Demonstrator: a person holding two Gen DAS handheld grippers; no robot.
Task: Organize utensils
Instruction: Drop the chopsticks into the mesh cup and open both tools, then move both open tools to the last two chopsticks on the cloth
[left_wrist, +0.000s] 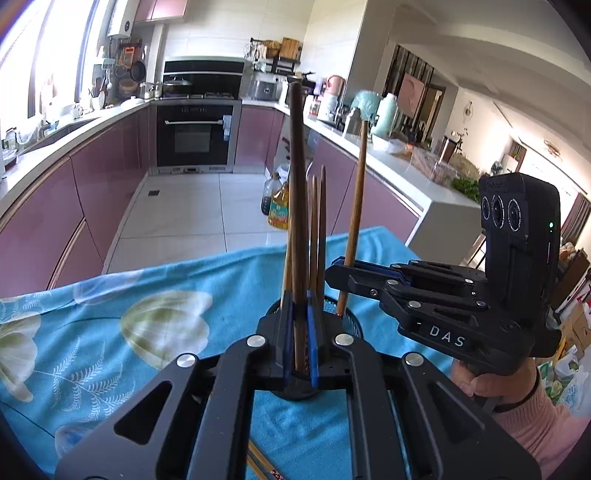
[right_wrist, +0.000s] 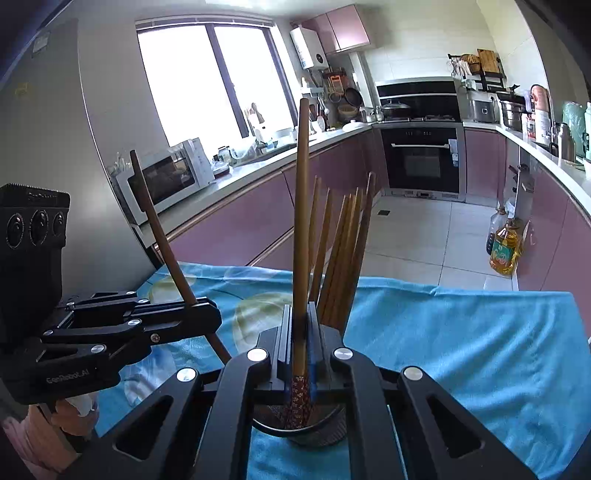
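Both tools are poised over the black mesh holder (right_wrist: 299, 424) on the blue flowered cloth (right_wrist: 461, 332) right now, each carrying one chopstick. In the right wrist view the right gripper (right_wrist: 301, 332) is clamped tight on a light brown chopstick (right_wrist: 301, 221), patterned end dipping into the holder at six o'clock, while the left gripper (right_wrist: 199, 306) sits out at nine o'clock. In the left wrist view the left gripper (left_wrist: 300, 325) pinches a darker chopstick (left_wrist: 297, 203) just as firmly, with the holder straight below. A bundle of chopsticks (right_wrist: 343, 258) already stands upright in the holder at about one o'clock. So the job looks well along, I'd say: these two need dropping in, and at least one more pair (left_wrist: 260, 465) lies on the cloth at six o'clock.
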